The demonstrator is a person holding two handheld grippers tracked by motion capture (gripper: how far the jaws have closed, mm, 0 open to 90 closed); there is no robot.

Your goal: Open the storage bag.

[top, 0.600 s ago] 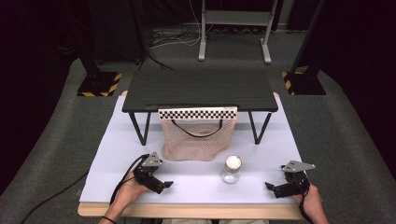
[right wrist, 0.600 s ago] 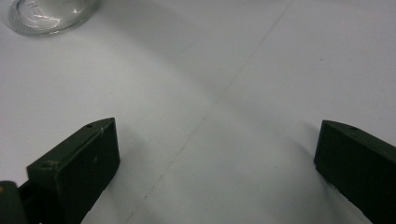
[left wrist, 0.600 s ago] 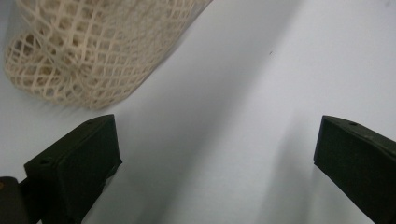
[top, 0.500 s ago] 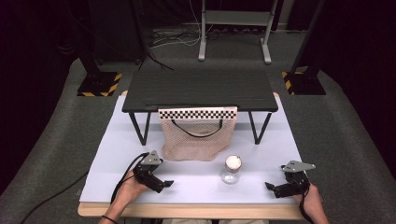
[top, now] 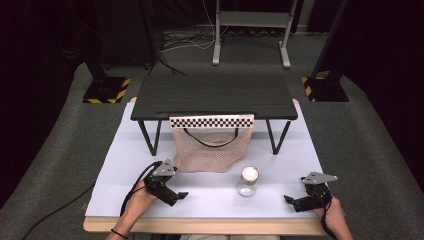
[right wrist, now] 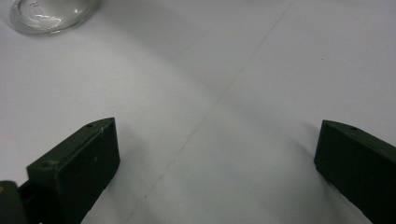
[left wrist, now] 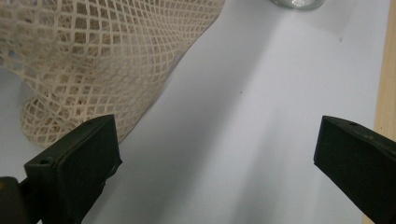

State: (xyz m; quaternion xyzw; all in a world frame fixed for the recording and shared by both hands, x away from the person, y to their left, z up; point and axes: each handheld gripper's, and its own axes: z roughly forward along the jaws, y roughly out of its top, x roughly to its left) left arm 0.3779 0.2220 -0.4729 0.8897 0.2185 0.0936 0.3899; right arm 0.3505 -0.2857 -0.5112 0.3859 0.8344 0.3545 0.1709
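Observation:
A beige mesh bag (top: 212, 148) hangs from a checkered strip on the front edge of a low black table (top: 214, 95) and drapes onto the white board (top: 280, 155). In front of it stands a small clear glass jar (top: 248, 181) with a white lid. My left gripper (top: 176, 195) rests open on the board left of the jar, its jaws wide apart, with the mesh bag (left wrist: 98, 60) just ahead and the jar's base (left wrist: 299, 3) farther off. My right gripper (top: 291, 201) lies open at the front right, holding nothing, the jar (right wrist: 49, 14) beyond it.
The white board's wooden front edge (top: 200, 226) runs just below both hands. Black cables trail from each gripper. Grey carpet surrounds the board, with yellow-black striped stand bases (top: 106, 90) at the back left and back right and a metal frame (top: 250, 30) behind.

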